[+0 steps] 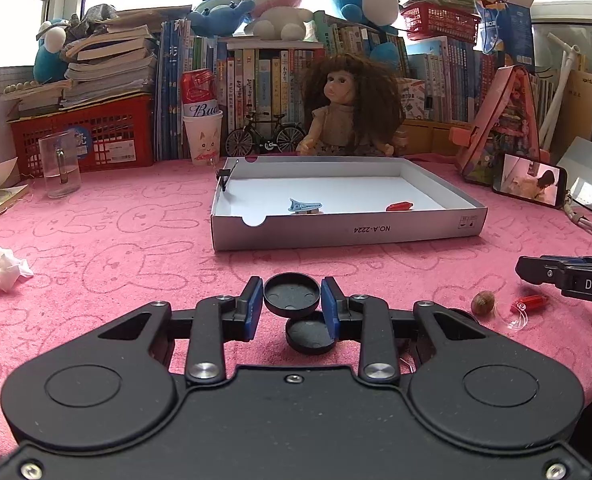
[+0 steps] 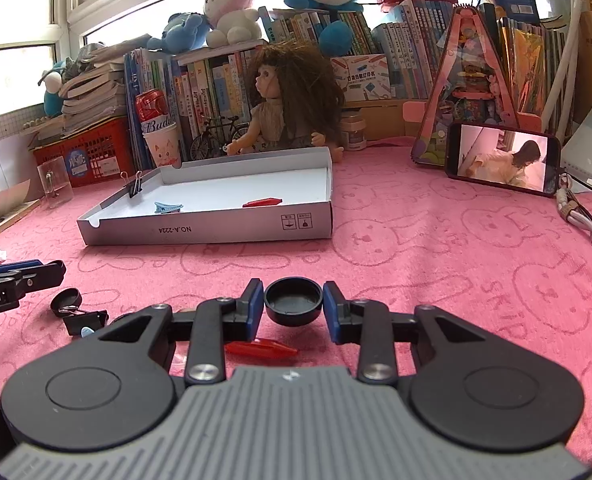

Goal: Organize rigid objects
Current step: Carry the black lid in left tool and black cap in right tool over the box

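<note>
**A:** Quick progress check, using the white box (image 1: 348, 236) as the landmark. Already inside it: 1 blue hair clip (image 1: 304, 206), 1 red pointed piece (image 1: 400, 206), plus 1 black binder clip (image 1: 224, 178) clamped on the box's left wall. So 3 down, by the look of it.

**B:** And the claws?

**A:** Left gripper (image 1: 291, 300) clenched on a black round cap (image 1: 291, 295), out in front of the box on the near side, apparently lifted off the pink towel (image 1: 135, 240). Right gripper (image 2: 293, 304) also clenched, on another black cap (image 2: 293, 305), likewise short of the box and off toward its right corner.

**B:** Leftovers?

**A:** Plenty, all on the near side of the box. Directly under the left claw, 1 more black lid (image 1: 310, 336) lying on the towel. Off to the right of that: a small brown shell-looking thing (image 1: 483, 303), a second red piece (image 1: 534, 302) and something clear plastic (image 1: 516, 318) beside it. From the right camera: 1 small black cap (image 2: 67, 299), a second binder clip (image 2: 85, 320), and a red piece (image 2: 261, 349) under the right claw, probably the same red one.

**B:** So roughly a third done?

**A:** About that, just a guess. Next up, probably carrying both caps over the front wall and dropping them in. Not tall, that wall, but worth clearing cleanly.
</note>
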### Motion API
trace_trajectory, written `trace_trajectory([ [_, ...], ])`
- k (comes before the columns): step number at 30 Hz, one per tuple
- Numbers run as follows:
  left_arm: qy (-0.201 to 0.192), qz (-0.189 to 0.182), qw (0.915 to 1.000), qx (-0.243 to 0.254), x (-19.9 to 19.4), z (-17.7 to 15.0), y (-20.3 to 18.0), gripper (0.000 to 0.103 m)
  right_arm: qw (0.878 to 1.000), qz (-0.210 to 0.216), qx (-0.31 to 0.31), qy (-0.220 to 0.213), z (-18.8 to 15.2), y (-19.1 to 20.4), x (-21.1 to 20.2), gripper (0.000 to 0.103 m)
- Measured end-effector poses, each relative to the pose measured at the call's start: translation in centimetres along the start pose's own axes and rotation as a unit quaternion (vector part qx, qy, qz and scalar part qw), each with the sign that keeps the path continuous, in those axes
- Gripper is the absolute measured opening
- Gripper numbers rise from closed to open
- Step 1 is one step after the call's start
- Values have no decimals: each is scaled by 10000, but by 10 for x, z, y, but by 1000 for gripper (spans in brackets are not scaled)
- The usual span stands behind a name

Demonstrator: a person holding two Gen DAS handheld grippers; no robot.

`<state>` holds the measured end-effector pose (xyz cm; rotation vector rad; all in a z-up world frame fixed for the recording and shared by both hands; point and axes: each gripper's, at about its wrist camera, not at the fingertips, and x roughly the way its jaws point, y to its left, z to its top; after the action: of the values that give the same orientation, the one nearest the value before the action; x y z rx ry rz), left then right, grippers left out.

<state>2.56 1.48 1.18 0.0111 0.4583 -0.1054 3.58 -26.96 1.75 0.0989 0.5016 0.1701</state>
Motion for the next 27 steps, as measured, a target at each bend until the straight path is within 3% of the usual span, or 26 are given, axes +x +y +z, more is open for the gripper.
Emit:
trace_trajectory([
  [13,-16,-116,9999,-60,16,30,-1,30,9999,84,-48,-130,22,5,15,37],
  [27,-190,-80,9998,-78,55,80,5,30,9996,141,-115,-227,67,4,51,37],
])
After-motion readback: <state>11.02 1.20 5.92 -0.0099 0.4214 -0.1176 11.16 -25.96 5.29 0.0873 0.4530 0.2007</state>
